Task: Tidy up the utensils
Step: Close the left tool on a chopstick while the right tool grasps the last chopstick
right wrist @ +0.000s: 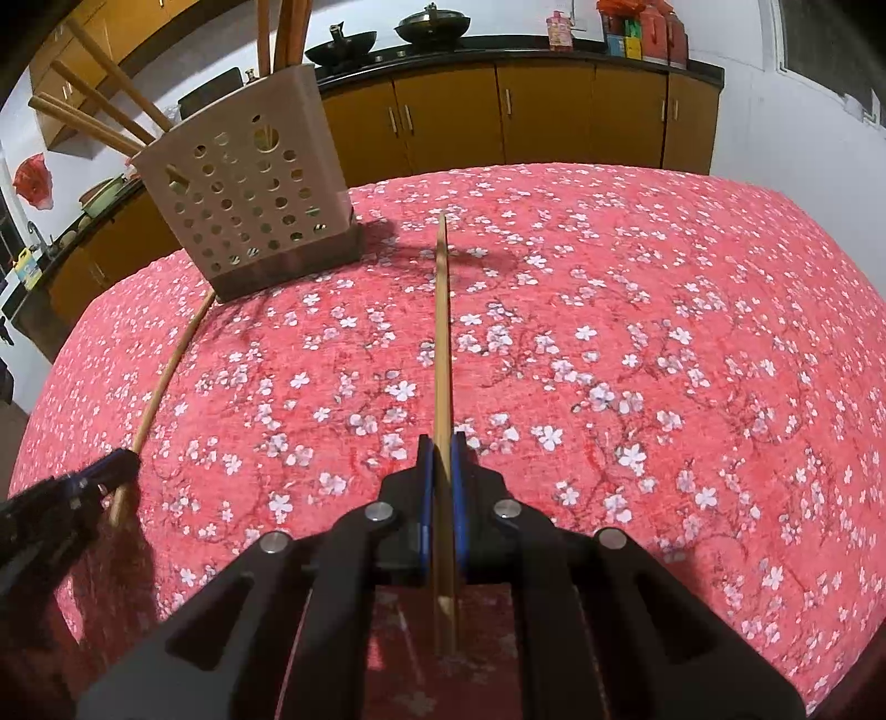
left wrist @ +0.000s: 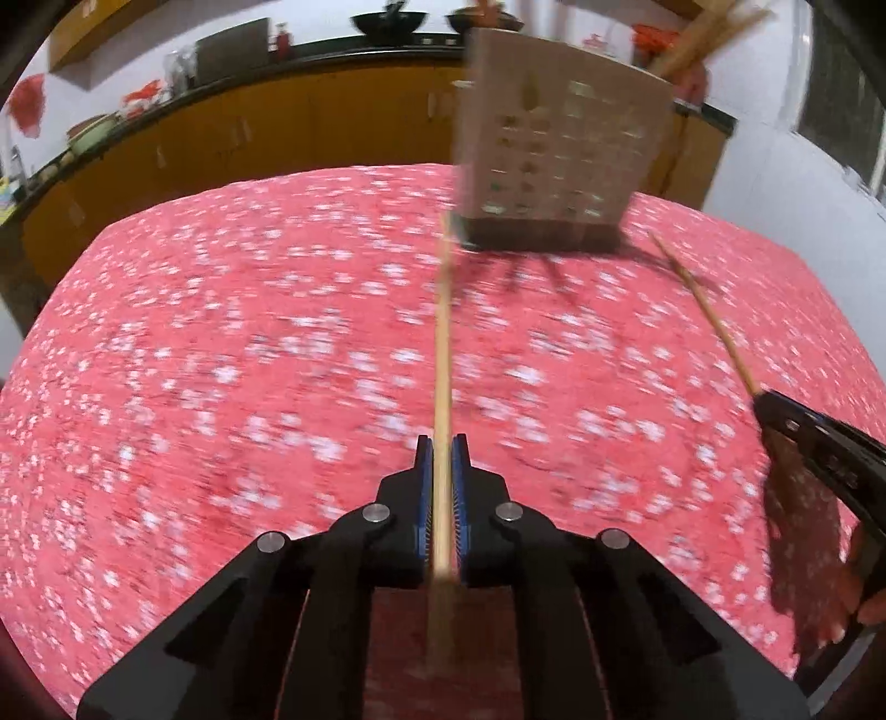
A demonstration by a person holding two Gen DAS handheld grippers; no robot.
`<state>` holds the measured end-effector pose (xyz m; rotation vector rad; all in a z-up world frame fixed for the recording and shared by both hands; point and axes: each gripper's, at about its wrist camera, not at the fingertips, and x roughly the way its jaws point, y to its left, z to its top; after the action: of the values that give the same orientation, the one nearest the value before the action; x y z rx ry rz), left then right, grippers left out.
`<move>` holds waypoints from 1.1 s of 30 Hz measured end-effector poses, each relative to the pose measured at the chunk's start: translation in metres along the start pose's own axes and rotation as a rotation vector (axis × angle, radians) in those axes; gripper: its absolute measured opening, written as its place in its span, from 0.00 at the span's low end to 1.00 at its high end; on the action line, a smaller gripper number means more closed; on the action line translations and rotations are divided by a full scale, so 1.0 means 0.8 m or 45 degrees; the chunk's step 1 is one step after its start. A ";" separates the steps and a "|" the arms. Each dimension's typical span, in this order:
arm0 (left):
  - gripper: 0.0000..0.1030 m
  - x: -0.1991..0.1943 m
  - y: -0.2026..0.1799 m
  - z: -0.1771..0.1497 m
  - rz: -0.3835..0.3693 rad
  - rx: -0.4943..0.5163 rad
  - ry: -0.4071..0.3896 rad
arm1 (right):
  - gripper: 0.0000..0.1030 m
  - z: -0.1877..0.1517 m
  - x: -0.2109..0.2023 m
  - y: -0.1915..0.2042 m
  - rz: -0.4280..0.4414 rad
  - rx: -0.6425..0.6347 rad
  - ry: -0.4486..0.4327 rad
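My left gripper [left wrist: 442, 450] is shut on a thin wooden chopstick [left wrist: 442, 343] that runs straight ahead toward the beige perforated utensil holder [left wrist: 559, 149]. In the right wrist view my right gripper [right wrist: 442, 448] is shut on a second chopstick [right wrist: 441, 332], which points past the right side of the utensil holder [right wrist: 249, 188]. Each view catches the other gripper at its edge: the right gripper [left wrist: 775, 407] with its chopstick [left wrist: 703, 310], the left gripper [right wrist: 124, 462] with its chopstick [right wrist: 166, 376]. Both chopsticks lie low over the cloth. Several wooden utensils [right wrist: 99, 116] stand in the holder.
The table wears a red cloth with white blossoms [right wrist: 609, 360]. Behind it run yellow-brown cabinets [right wrist: 542, 116] under a dark counter with woks [right wrist: 432, 25] and bottles. The holder stands near the table's far edge.
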<state>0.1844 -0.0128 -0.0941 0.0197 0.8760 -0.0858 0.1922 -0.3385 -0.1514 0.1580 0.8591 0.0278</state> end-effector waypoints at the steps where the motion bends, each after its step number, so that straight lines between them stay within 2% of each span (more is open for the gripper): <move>1: 0.08 0.001 0.009 0.002 0.020 -0.015 -0.002 | 0.07 0.001 0.002 0.000 -0.002 -0.004 -0.001; 4: 0.08 0.008 0.038 0.014 0.069 -0.065 -0.005 | 0.07 0.007 0.007 0.002 -0.020 -0.025 -0.007; 8: 0.08 0.014 0.058 0.024 0.072 -0.084 -0.017 | 0.08 0.019 0.019 0.007 -0.062 -0.073 -0.019; 24: 0.09 0.008 0.075 0.019 0.001 -0.140 -0.036 | 0.08 0.027 0.032 0.008 -0.063 -0.078 -0.015; 33: 0.09 0.007 0.073 0.019 0.012 -0.135 -0.031 | 0.08 0.025 0.030 0.005 -0.052 -0.069 -0.017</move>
<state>0.2044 0.0439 -0.0895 -0.0763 0.8546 -0.0310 0.2236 -0.3348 -0.1559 0.0899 0.8476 0.0119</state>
